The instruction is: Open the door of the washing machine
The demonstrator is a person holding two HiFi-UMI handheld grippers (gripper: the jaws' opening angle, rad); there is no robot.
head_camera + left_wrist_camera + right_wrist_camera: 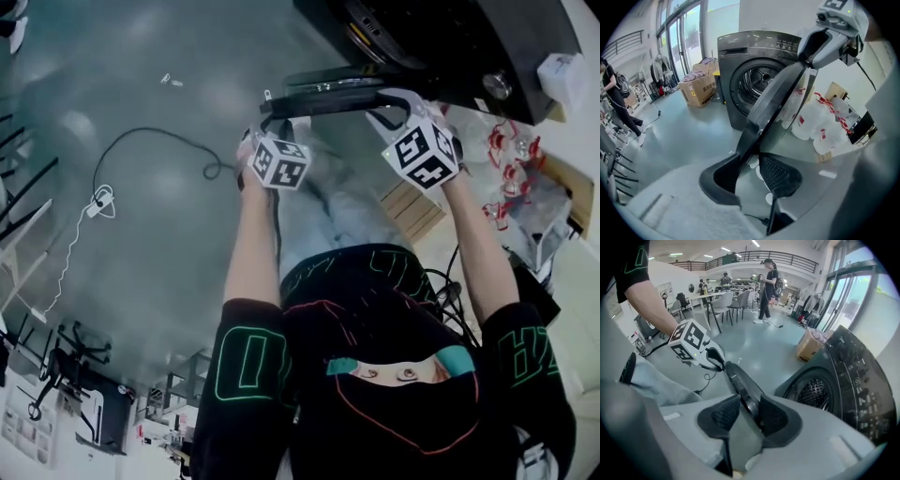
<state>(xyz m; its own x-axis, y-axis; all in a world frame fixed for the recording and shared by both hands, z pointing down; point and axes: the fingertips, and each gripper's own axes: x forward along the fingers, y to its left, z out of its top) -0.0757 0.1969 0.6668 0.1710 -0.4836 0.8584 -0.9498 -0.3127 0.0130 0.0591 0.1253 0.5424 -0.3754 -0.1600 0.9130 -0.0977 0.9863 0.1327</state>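
Observation:
The dark washing machine point(750, 79) stands with its drum uncovered, and its round door point(773, 103) is swung out toward me, seen edge-on. In the head view the door point(328, 94) lies between both hands. My left gripper point(750, 171) straddles the door's rim; the rim lies against the left pad with a gap to the other, so it is open. My right gripper point(750, 413) straddles the door point(740, 385) farther along, with the rim against one pad and daylight at the other. The machine point(834, 380) is at the right of that view.
White bags with red handles point(820, 122) lie beside the machine, and a cardboard box point(696, 89) stands on its other side. A black cable point(141, 150) snakes over the grey floor. A person point(614, 98) walks by the windows. Tables and chairs point(722, 305) stand farther off.

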